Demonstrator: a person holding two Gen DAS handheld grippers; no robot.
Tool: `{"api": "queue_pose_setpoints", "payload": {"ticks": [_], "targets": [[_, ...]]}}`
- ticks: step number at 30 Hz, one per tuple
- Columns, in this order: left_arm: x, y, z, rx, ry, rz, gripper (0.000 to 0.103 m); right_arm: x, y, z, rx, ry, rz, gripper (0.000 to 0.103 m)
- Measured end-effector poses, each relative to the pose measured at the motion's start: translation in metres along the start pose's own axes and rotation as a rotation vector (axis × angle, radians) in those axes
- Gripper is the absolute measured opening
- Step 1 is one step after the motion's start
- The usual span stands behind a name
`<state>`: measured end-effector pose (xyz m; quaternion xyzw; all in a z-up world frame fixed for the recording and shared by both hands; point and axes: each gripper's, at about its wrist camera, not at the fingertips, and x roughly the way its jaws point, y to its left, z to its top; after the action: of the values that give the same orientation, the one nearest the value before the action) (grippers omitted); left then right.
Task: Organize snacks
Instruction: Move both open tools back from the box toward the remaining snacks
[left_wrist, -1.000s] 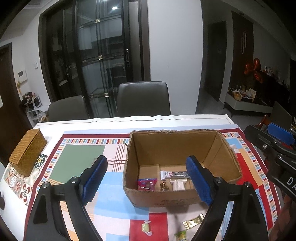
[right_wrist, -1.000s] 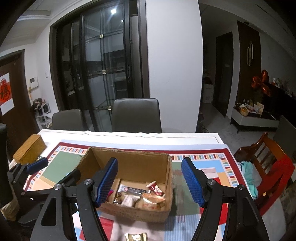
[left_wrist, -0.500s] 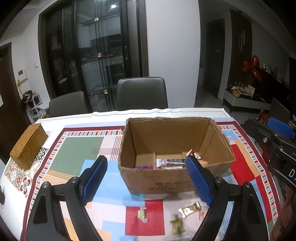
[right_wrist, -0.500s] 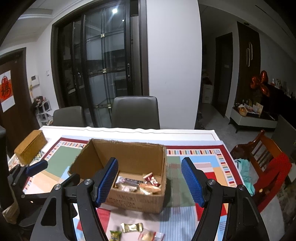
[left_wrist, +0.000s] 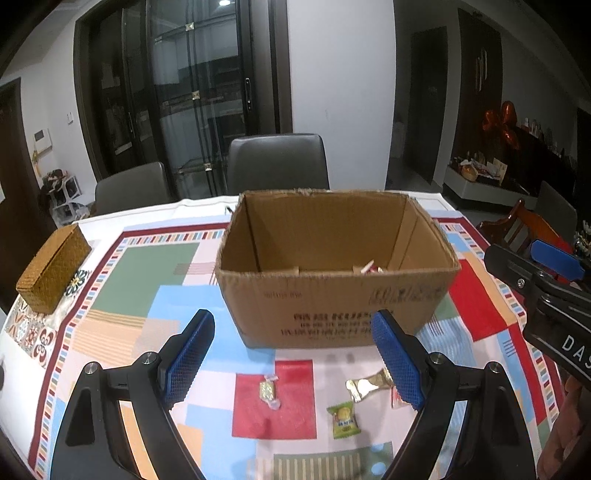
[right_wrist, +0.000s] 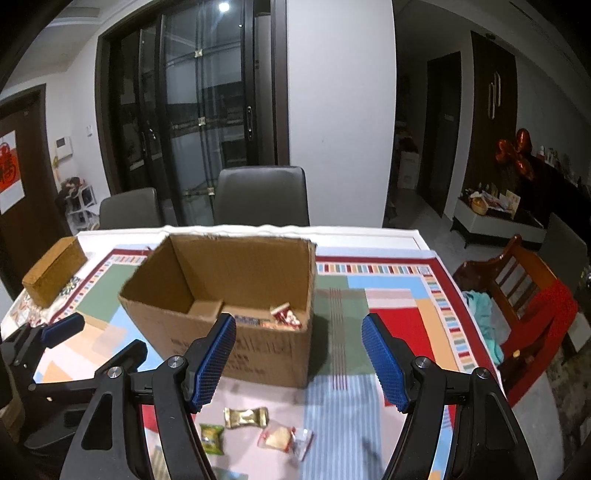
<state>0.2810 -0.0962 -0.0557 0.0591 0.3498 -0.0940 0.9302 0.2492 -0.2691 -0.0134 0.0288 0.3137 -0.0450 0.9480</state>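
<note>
Both tongs stand wide open and hold nothing: the left gripper (left_wrist: 291, 354) and the right gripper (right_wrist: 299, 362) hang over the near edge of the mat (left_wrist: 159, 273).

Nearest, loose on the mat, lie the snacks not yet sorted: a clear-wrapped candy (left_wrist: 268, 392), a green packet (left_wrist: 343, 421) and a gold wrapper (left_wrist: 365, 384), with a red-edged cracker pack (right_wrist: 280, 437) just beside it. The gold wrapper sits right by the left gripper's right pad, so a careless descent could pin or flick it aside. These wrappers are thin and flat; pads closing too high would likely slide over them, or catch two at once where they lie close.

Beyond stands the box (left_wrist: 332, 295), some snacks already at its bottom. Its near wall rises between the grippers and the inside, so a low carry could knock the rim and shove the box back. The two grippers are near each other and could clash.
</note>
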Motion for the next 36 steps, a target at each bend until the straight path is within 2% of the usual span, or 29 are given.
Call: {"api": "queue_pose_setpoints", "payload": {"ticks": [30,36], "targets": [[0.027,-0.014,-0.081,0.021,0.057,0.034,0.087,0.028,-0.003,-0.079,-0.027,0.15,-0.013,0.072],[0.032,-0.019,-0.096,0.02,0.073,0.021,0.087,0.035,-0.001,-0.092,-0.026,0.185,-0.008,0.071]]}}
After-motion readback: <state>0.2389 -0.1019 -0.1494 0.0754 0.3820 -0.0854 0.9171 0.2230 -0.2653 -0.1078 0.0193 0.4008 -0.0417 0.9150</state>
